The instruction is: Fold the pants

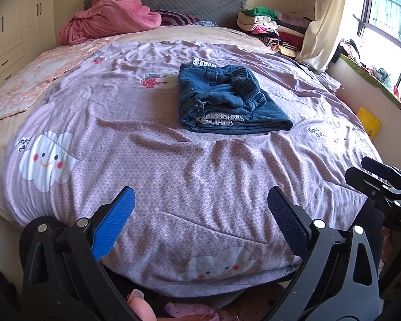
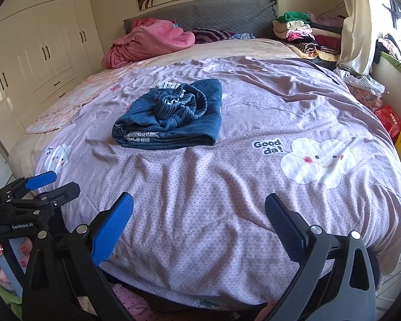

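Holding both tools back at the near edge of the bed (image 1: 189, 160), you have the left gripper (image 1: 200, 222) and the right gripper (image 2: 199, 223) with jaws spread wide and nothing between them, well apart from the pants (image 1: 227, 101). Those blue pants lie mid-bed on the purple quilt (image 2: 227, 187) as a compact stacked bundle, layers and lace trim showing at the near edge, so the fold looks essentially done. You seem to be standing clear to let it rest undisturbed. The ribbed waistband (image 2: 181, 104) sits bunched on top; I judge it may want flattening if you go back in.
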The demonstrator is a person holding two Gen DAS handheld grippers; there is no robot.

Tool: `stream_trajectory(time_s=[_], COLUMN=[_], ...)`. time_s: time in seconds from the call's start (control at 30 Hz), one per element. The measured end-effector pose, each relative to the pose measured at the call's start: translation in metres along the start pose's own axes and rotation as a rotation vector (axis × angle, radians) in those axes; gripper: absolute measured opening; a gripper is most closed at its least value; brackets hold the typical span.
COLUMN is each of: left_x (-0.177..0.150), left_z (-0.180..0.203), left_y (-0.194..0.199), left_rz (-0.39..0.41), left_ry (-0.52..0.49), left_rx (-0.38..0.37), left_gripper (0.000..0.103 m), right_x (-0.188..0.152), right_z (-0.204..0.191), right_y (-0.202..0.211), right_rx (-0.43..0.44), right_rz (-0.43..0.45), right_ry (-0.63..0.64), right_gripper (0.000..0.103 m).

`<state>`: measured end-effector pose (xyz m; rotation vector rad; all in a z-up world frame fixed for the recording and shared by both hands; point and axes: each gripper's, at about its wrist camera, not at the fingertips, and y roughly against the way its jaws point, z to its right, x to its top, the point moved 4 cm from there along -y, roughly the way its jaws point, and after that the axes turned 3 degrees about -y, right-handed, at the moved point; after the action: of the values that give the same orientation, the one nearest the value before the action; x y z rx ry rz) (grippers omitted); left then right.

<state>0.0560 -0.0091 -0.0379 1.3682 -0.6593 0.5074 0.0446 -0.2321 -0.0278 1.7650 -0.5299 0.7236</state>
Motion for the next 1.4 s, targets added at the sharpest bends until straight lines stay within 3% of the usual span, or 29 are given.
stream_trajectory(time_s=[1.4], left_x=[-0.0023], left_z=[-0.0019], left_y=[-0.0068], left_rz=[-0.031], left_ry=[0.012], left_rx=[0.018], left_gripper=[0.093], right_x=[0.0029], right_z=[0.0034], right_y=[-0.0019], right_rx=[-0.03], right_rz=[0.004], right_ry=[0.013], right_gripper=[0.098])
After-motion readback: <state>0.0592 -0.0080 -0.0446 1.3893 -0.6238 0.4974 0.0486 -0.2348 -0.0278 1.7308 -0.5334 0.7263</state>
